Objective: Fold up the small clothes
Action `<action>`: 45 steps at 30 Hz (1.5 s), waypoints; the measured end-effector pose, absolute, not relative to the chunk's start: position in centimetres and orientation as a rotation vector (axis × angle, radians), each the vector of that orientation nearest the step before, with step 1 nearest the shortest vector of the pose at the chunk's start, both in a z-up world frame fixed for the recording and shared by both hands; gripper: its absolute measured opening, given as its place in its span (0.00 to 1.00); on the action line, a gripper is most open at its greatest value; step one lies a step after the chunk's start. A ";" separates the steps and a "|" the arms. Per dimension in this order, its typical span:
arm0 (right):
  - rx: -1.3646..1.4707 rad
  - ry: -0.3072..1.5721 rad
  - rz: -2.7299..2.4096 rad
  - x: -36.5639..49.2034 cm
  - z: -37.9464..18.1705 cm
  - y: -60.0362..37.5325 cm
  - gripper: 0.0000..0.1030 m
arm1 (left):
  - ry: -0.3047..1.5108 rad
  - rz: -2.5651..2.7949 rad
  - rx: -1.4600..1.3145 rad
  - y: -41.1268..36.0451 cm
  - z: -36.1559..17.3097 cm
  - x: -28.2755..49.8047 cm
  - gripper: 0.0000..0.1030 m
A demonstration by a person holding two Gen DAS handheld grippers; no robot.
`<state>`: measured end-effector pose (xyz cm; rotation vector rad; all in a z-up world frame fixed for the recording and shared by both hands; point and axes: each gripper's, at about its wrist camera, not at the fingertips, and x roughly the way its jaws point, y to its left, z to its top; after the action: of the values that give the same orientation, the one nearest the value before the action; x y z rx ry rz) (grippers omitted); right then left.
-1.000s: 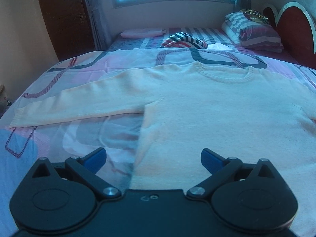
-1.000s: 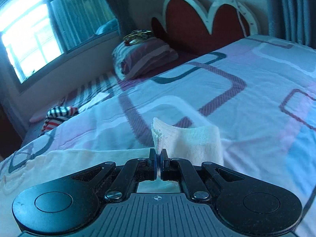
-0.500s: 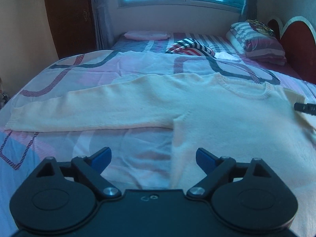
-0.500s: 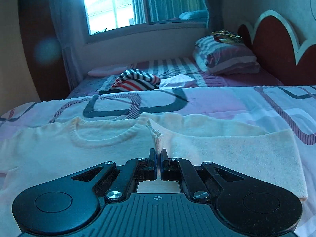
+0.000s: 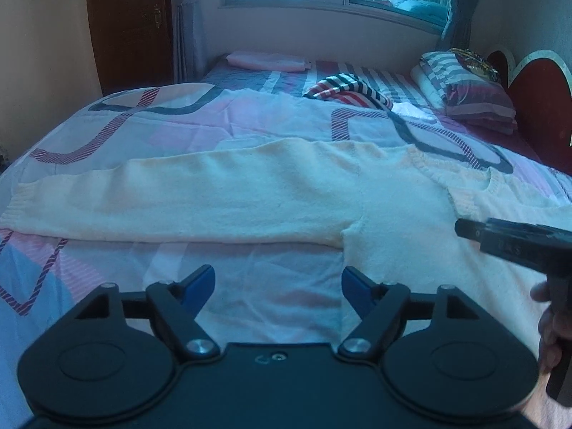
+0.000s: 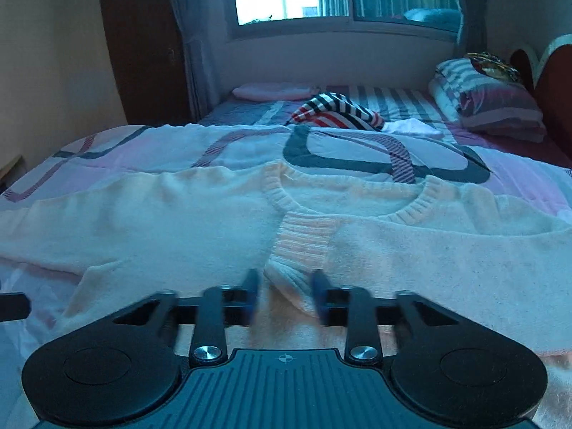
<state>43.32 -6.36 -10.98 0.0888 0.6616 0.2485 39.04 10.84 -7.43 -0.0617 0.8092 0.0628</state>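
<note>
1. Cream sweater point(image 5: 286, 193) spread flat on the patterned bedspread point(image 5: 200, 121); one sleeve folded across the chest, cuff point(image 6: 304, 243) just below the neckline.
2. Right gripper point(image 6: 286, 295) just opening, pads either side of the cuff, letting go.
3. Left gripper point(image 5: 279, 286) narrowing but released, empty, over the bedspread beside the sweater's side.

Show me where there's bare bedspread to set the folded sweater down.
Free: the quilt between the sweater and the striped garment, and the near strip below the outstretched sleeve, by the left tool. Crowded: the headboard side, with pillows; the right tool hangs open over the folded cuff.
</note>
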 end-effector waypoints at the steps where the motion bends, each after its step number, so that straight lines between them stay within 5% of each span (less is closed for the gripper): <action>1: 0.095 0.640 0.228 42.7 -10.6 -7.1 0.56 | 0.806 0.048 -0.072 10.4 -7.4 39.4 0.74; 3: 0.166 0.605 0.186 41.7 -9.9 -9.5 0.54 | 0.806 0.001 -0.100 8.9 -7.4 40.5 0.62; 5: 0.218 0.603 0.117 41.1 -9.5 -12.5 0.22 | 0.807 -0.056 -0.128 6.9 -7.6 41.7 0.50; 6: 0.237 0.609 0.068 40.6 -9.2 -14.0 0.17 | 0.817 -0.092 -0.147 5.6 -7.8 42.5 0.50; 13: 0.346 0.562 -0.230 37.9 -8.5 -24.5 0.15 | 0.862 -0.235 -0.188 -2.2 -10.3 47.0 0.43; 16: 0.403 0.564 -0.318 36.2 -8.6 -28.4 0.15 | 0.902 -0.234 -0.224 -3.6 -11.7 48.8 0.27; 18: 0.438 0.578 -0.348 35.8 -8.9 -30.4 0.15 | 0.892 -0.217 -0.215 -4.1 -11.9 49.4 0.03; 31: 0.435 0.652 -0.124 33.3 -10.3 -27.3 0.15 | 0.766 -0.121 -0.173 1.4 -7.8 48.2 0.03; 45: 0.336 0.699 -0.081 35.9 -11.2 -24.9 0.15 | 0.795 -0.068 -0.198 5.3 -9.5 47.3 0.03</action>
<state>35.86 -24.92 -11.21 0.3365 0.6994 -0.0813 47.35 5.34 -9.50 -0.1977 0.7951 -0.0680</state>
